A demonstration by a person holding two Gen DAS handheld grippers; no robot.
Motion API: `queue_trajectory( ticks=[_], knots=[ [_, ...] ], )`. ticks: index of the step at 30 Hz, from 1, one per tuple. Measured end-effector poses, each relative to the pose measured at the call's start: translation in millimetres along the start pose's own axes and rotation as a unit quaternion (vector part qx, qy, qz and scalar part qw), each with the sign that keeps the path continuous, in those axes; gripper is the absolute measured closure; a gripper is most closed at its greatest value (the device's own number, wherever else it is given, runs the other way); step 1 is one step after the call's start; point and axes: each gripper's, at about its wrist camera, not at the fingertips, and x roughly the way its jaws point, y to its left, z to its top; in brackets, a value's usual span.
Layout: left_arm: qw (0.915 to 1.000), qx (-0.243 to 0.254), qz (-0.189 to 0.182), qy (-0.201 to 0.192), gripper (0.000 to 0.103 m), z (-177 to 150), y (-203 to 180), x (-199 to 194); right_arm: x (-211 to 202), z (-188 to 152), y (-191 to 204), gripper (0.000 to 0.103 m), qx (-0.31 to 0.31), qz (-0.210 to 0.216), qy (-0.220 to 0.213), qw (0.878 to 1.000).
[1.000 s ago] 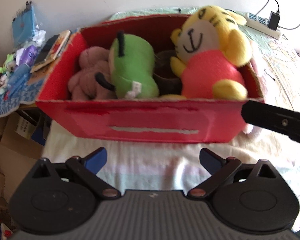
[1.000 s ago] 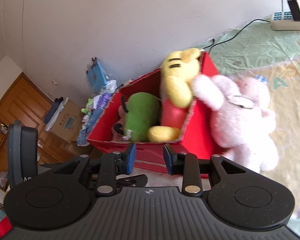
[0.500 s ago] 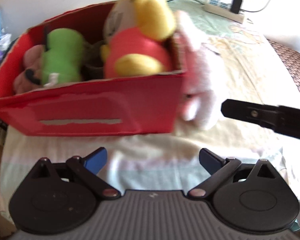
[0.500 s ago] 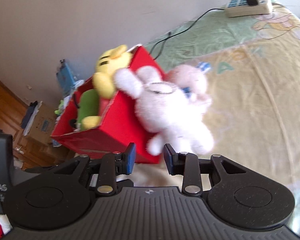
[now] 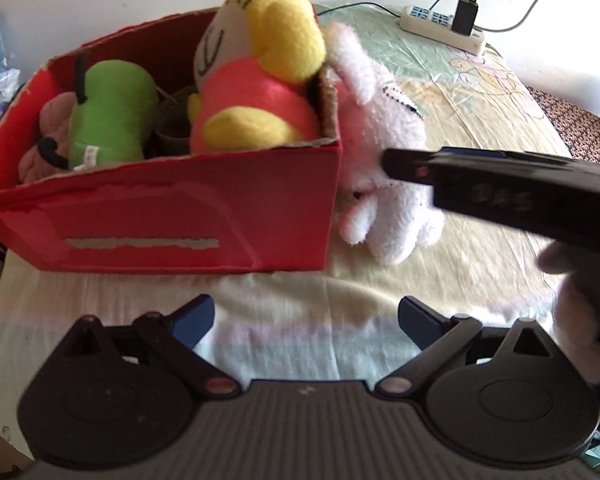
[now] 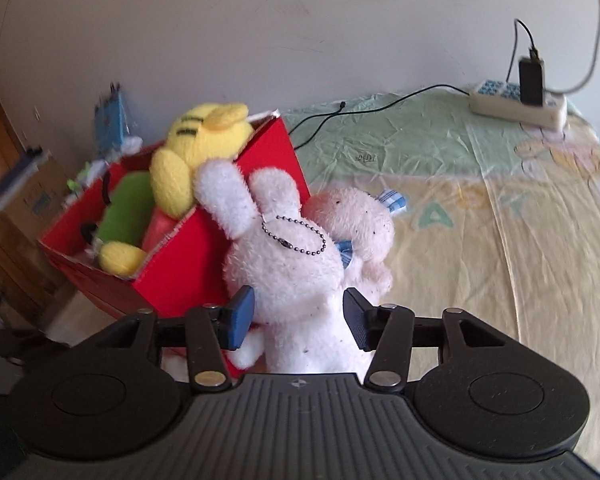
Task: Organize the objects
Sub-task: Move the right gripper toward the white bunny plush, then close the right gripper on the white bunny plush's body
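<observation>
Right gripper (image 6: 298, 318): fingers now spread apart, one on each side of the white rabbit (image 6: 296, 264); a second ago they were nearly together and well short of it
Contact: pads sit just beside the rabbit's body; whether they touch the fur cannot be told
White rabbit: outside the red box (image 6: 188, 264), leaning on its right wall, one ear hooked over the rim against the yellow tiger (image 6: 198, 152)
Pink toy (image 6: 356, 224): on the sheet (image 6: 480, 240) behind the rabbit, touching it
Left gripper (image 5: 306, 320): fingers wide apart, holding nothing, hovering over the sheet in front of the box, as in the earlier frames
Box contents: yellow tiger, green toy (image 5: 108, 116), a dull pink toy (image 5: 44, 136) at the far left; little free room
Meaning for task: the approach to the rabbit looks finished; judged next step is to close on its body and lift
Risk: the hooked ear may drag on the tiger or tip the box
</observation>
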Motion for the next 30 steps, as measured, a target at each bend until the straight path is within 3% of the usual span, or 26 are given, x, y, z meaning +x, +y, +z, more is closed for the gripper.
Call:
queue_trajectory(
  ticks=[4, 8, 12, 18, 24, 30],
  knots=[
    [0.9999, -0.009, 0.006, 0.000, 0.005, -3, 5, -1, 11, -1, 3, 0.043, -0.019, 0.001, 0.008, 1.000],
    [0.9999, -0.015, 0.001, -0.001, 0.005, -3, 9, -2, 6, 2, -20, 0.042, 0.031, 0.012, 0.009, 0.999],
    [0.9996, -0.002, -0.026, -0.013, 0.005, 0, 0, -5, -9, 2, -52, 0.041, 0.090, 0.017, 0.003, 0.996],
    [0.9945, 0.048, -0.088, -0.032, 0.005, 9, -28, -11, -23, -3, -93, 0.043, 0.147, -0.026, 0.006, 0.989],
    [0.9842, 0.106, -0.134, -0.047, 0.005, 18, -62, -11, -27, -8, -125, 0.044, 0.220, -0.010, 0.003, 0.975],
    [0.9781, 0.121, -0.160, -0.056, 0.010, 39, -82, 3, -31, -6, -149, 0.045, 0.295, 0.037, -0.003, 0.955]
  ],
)
